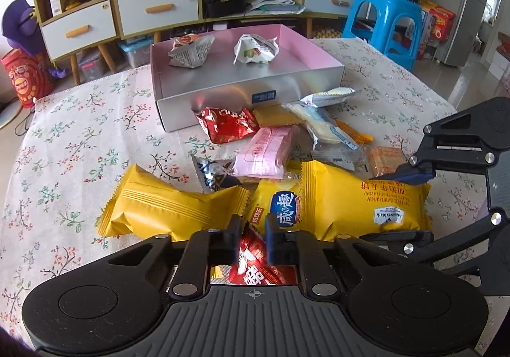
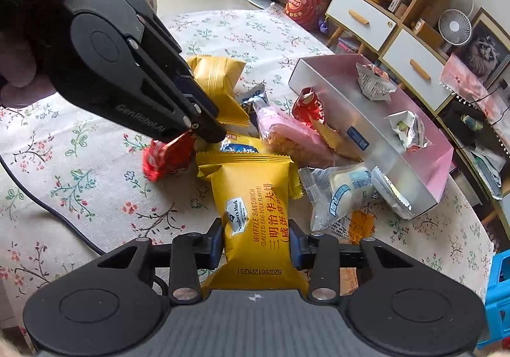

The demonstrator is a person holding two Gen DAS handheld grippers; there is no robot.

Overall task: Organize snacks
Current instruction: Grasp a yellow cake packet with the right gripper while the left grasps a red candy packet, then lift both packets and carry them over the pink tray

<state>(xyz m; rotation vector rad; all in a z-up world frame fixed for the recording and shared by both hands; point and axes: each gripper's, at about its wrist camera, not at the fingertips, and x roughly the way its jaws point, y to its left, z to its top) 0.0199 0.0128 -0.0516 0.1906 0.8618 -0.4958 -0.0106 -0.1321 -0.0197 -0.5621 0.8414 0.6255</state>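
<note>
Two handheld grippers each clamp a snack packet on a table with a floral tablecloth [image 1: 79, 133].

Nearest, the left gripper [image 1: 251, 231] has its jaws pinched tight on a red snack packet [image 2: 165, 156]; the right gripper [image 2: 255, 245] has its jaws closed against the sides of a yellow waffle sandwich packet [image 2: 251, 197]. Beyond them lies a loose pile of snacks, including a pink packet [image 1: 267, 149] and a white packet [image 1: 322, 124]. Farther back stands a silver box [image 1: 255, 85] with a pink inside, holding two crumpled packets [image 1: 191, 50].

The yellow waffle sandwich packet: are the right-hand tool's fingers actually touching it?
Touching. The right wrist view shows both blue fingers pressed against the sides of the yellow waffle sandwich packet, with no gap either side.
</note>
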